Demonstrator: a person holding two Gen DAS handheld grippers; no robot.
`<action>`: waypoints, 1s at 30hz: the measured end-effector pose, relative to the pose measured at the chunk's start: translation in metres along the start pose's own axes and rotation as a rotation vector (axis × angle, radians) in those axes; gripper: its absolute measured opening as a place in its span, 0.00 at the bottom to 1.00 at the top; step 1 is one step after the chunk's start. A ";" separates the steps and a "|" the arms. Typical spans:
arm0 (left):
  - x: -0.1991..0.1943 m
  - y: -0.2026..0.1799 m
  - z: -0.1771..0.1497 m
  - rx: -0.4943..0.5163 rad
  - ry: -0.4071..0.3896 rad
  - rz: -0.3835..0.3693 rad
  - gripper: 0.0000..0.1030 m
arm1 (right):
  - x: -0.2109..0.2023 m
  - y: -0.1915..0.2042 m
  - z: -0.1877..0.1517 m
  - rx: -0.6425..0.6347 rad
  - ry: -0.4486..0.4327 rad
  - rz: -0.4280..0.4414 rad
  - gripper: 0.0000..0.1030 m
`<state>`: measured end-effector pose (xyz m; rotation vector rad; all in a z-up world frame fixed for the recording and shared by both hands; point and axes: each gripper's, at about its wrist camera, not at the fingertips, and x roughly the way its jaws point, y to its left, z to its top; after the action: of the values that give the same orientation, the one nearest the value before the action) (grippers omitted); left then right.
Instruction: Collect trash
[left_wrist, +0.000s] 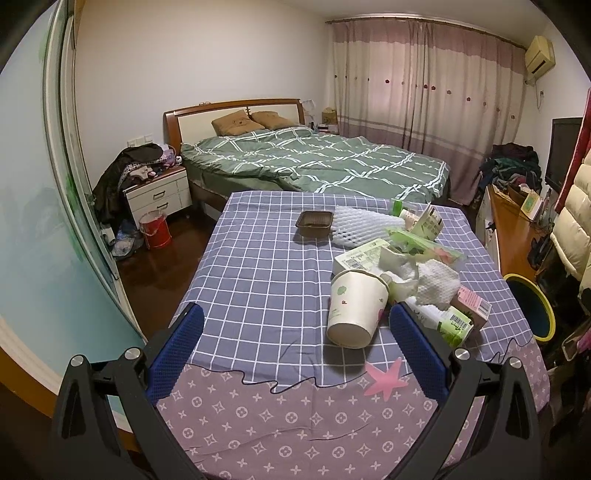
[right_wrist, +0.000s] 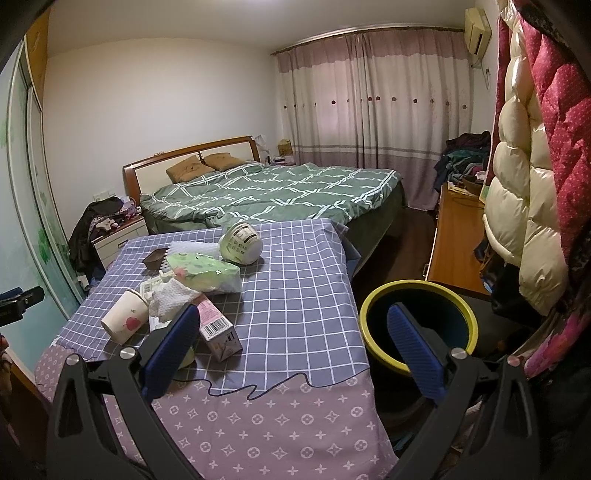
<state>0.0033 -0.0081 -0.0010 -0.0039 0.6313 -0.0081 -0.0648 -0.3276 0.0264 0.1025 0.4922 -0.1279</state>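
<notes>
Paper cup: tipped, mouth toward left gripper, right of centre.
Left jaws: apart, empty.
Right gripper: apart, empty, beside bin.

Bare tablecloth left of the tipped paper cup; trash crowds its right (bin mouth unobstructed).
</notes>
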 end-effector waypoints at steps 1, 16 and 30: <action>0.000 0.000 0.000 0.000 0.002 -0.001 0.96 | 0.000 0.000 0.000 0.000 0.000 -0.001 0.94; 0.004 -0.002 -0.002 0.005 0.004 0.003 0.96 | 0.007 0.002 -0.001 0.014 0.007 0.003 0.94; 0.004 -0.001 -0.003 0.006 0.004 0.005 0.96 | 0.009 0.001 -0.001 0.018 0.014 0.007 0.94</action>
<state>0.0048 -0.0093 -0.0053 0.0036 0.6354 -0.0054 -0.0572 -0.3272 0.0208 0.1229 0.5045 -0.1250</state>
